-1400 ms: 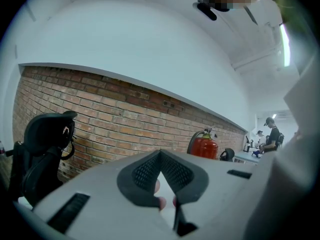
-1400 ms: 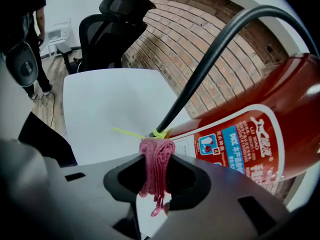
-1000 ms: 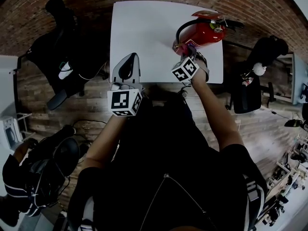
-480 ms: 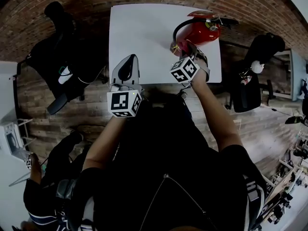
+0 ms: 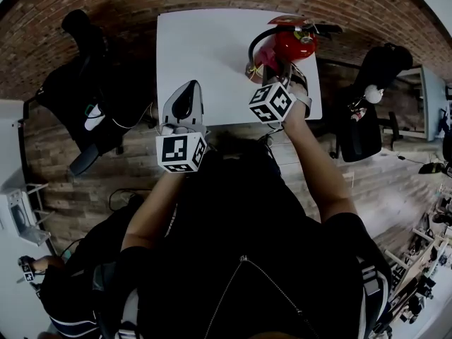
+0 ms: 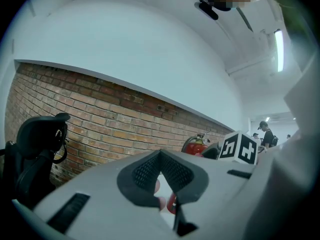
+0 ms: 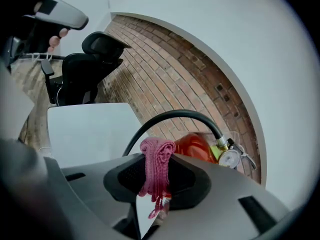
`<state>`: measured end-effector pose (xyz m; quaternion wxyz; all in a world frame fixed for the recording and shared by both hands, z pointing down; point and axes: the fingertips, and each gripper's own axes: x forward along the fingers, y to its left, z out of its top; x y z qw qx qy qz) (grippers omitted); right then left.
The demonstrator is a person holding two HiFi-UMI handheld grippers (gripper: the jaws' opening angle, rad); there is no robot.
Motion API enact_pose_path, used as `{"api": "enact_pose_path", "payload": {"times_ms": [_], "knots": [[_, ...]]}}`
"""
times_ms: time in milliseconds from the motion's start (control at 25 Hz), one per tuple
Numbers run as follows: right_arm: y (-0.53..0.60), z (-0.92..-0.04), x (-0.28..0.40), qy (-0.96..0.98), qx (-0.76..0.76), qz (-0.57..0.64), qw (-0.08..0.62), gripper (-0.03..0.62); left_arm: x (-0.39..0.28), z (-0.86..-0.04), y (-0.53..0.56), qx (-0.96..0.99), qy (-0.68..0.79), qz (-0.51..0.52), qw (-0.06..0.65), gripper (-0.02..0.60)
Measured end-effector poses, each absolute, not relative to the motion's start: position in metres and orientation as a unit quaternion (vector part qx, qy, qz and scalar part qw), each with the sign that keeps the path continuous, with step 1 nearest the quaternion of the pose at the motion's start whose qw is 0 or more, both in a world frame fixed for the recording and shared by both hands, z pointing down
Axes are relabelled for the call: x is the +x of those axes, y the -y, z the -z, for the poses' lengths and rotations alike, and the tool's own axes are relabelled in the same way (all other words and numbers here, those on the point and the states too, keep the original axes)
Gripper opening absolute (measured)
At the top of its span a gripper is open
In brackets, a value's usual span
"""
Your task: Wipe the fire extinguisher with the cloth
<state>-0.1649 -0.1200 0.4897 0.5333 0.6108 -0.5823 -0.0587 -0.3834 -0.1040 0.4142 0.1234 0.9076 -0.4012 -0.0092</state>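
A red fire extinguisher (image 5: pixel 292 43) with a black hose (image 5: pixel 256 42) stands at the right rear of the white table (image 5: pixel 205 55). My right gripper (image 5: pixel 266 75) is shut on a pink cloth (image 5: pixel 265 56), held against the extinguisher's near side. In the right gripper view the pink cloth (image 7: pixel 156 165) hangs pinched between the jaws, with the red extinguisher (image 7: pixel 196 146), its gauge (image 7: pixel 230 158) and the hose (image 7: pixel 172 118) just behind it. My left gripper (image 5: pixel 185 99) is shut and empty over the table's front edge. The left gripper view shows the extinguisher (image 6: pixel 196 145) far off.
Black office chairs stand left (image 5: pixel 88 83) and right (image 5: pixel 367 111) of the table. A brick-patterned floor surrounds it. A person in dark clothes (image 5: pixel 78 281) crouches at the lower left. The table's left and middle surface is bare white.
The extinguisher has tipped more upright and shifted slightly toward the back. My right gripper with the cloth stays against it. The person at lower left has moved further down.
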Motion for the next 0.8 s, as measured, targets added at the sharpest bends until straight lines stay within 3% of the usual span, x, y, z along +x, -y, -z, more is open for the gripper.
{"api": "enact_pose_path", "payload": {"times_ms": [440,800], "knots": [[0.115,-0.428,-0.168,0.573,0.634,0.112,0.506,0.115,-0.377,-0.408,0.099,0.912,0.39,0.013,0.127,0.009],[0.111,-0.394,-0.174,0.546,0.598,0.266,0.523,0.115,-0.357,-0.401,0.089,0.912,0.391,0.012,0.121,0.009]]}}
